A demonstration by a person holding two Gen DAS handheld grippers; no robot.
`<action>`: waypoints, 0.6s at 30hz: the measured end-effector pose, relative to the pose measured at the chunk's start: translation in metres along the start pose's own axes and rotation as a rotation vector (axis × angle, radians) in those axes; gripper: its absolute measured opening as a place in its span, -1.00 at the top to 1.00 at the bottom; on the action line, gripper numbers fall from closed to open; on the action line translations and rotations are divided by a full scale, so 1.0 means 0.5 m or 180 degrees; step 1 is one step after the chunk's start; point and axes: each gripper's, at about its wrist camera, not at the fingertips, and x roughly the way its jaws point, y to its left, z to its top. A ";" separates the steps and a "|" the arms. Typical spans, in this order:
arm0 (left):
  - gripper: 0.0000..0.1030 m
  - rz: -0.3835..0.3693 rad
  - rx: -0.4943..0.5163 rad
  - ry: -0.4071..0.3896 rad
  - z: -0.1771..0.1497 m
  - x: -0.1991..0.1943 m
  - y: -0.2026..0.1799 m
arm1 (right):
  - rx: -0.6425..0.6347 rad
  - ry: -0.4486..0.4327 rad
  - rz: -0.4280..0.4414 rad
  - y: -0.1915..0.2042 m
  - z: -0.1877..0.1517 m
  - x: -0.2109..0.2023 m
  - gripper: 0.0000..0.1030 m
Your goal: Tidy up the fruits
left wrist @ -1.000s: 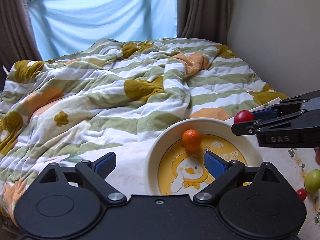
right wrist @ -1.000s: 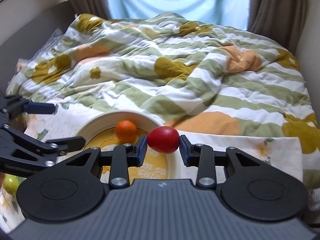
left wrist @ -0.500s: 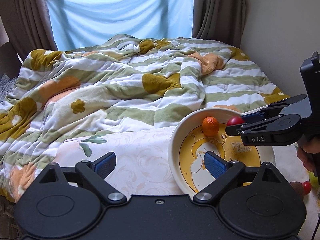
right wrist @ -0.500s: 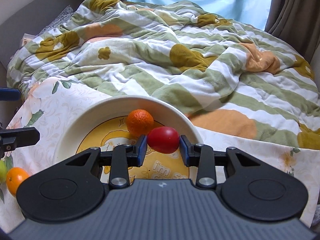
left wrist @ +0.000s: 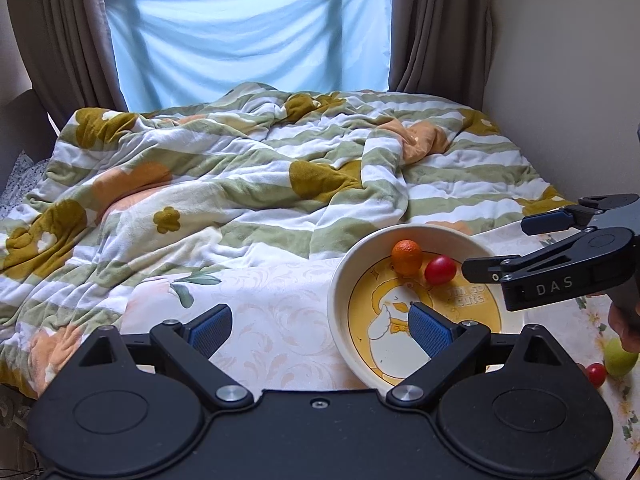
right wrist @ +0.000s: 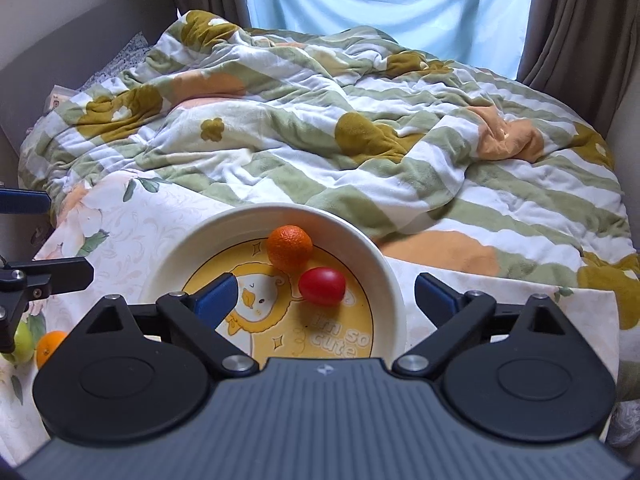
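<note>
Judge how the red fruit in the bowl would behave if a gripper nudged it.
The red fruit looks smooth and egg-shaped, so it would probably roll or slip. The orange beside it and the bowl's raised rim should keep it inside.

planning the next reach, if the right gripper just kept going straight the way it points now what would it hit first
Most likely the red tomato, lying in the bowl just ahead between the open fingers of the right gripper. The orange sits right behind it. Depth is unclear: a steeper downward path would meet the bowl's floor first.
</note>
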 end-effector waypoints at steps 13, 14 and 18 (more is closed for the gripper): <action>-0.89 0.0146 -0.0103 -0.0253 -0.029 -0.132 -0.040 | 0.0148 -0.0185 -0.0089 -0.005 -0.040 -0.179 -1.00; -0.89 0.0160 -0.0117 -0.0282 -0.034 -0.145 -0.043 | 0.0159 -0.0195 -0.0097 -0.004 -0.045 -0.193 -1.00; -0.89 0.0251 -0.0171 -0.0401 -0.058 -0.198 -0.053 | 0.0158 -0.0276 -0.0122 0.003 -0.070 -0.254 -1.00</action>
